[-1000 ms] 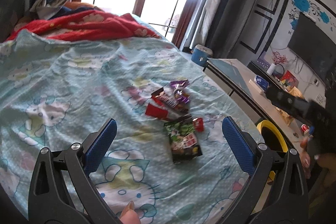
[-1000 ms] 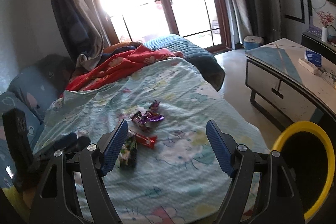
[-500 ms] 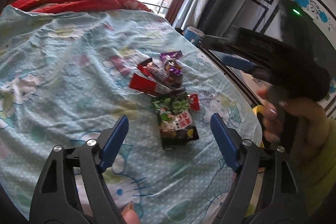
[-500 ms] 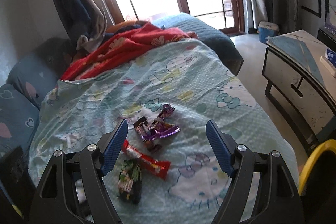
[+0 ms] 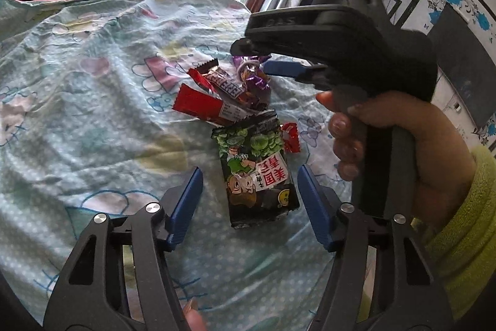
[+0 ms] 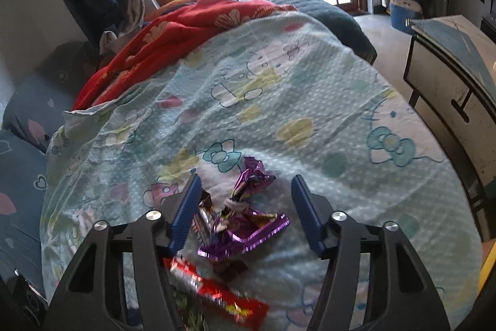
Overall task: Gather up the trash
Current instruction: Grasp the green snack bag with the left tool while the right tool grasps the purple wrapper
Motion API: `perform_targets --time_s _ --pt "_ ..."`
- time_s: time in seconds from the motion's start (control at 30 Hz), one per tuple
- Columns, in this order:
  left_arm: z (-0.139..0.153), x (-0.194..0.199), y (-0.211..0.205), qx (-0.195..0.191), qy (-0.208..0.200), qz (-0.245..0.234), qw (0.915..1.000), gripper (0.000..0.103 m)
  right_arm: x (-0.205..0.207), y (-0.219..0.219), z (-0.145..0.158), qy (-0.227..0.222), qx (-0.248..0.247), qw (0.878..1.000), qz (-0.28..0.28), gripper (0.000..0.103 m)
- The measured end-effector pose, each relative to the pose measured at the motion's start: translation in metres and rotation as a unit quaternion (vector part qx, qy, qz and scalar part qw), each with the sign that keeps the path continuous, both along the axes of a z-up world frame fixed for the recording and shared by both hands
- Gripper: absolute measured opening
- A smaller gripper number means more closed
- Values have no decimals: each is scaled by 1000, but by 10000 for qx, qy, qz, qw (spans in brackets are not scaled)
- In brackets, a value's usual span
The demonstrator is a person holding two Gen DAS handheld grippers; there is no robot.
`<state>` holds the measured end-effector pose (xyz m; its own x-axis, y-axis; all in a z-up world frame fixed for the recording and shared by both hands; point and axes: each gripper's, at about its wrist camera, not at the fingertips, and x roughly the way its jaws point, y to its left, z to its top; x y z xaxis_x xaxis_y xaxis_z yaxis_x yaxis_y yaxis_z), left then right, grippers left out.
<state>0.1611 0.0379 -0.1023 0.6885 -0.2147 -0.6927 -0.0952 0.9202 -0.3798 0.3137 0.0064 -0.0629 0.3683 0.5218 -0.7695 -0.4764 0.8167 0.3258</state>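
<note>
Between left tool (image 5: 249, 197) blades: snack packet (image 5: 259, 172) (perhaps "美国青豆").

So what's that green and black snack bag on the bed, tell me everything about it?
The green and black snack bag is a shiny, crinkly plastic packet lying flat on the light blue cartoon bedsheet. It shows green peas, a cartoon face and a white label with red Chinese writing. Its top edge looks torn open and touches the long red wrapper. A small red wrapper peeks from its right side. It sits between the open blue fingers of the left hand-held gripper, untouched.
</note>
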Motion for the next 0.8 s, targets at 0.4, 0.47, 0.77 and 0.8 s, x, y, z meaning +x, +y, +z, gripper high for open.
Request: perform_targets --time_s 0.4,0.47,0.77,0.8 --pt "-4 -3 -2 -15 43 -117 9999 29 -4 -19 -8 25 126 9998 -132 16" --pt "-4 -6 0 -85 53 -122 9999 21 -8 -30 -5 -42 150 9997 -212 16" --pt "1 -14 2 -222 11 -168 9996 7 -36 -78 9 -373 185 9984 -392 15" --pt "3 -16 1 -216 -18 -184 9996 7 -40 -84 11 -415 198 9981 -410 15"
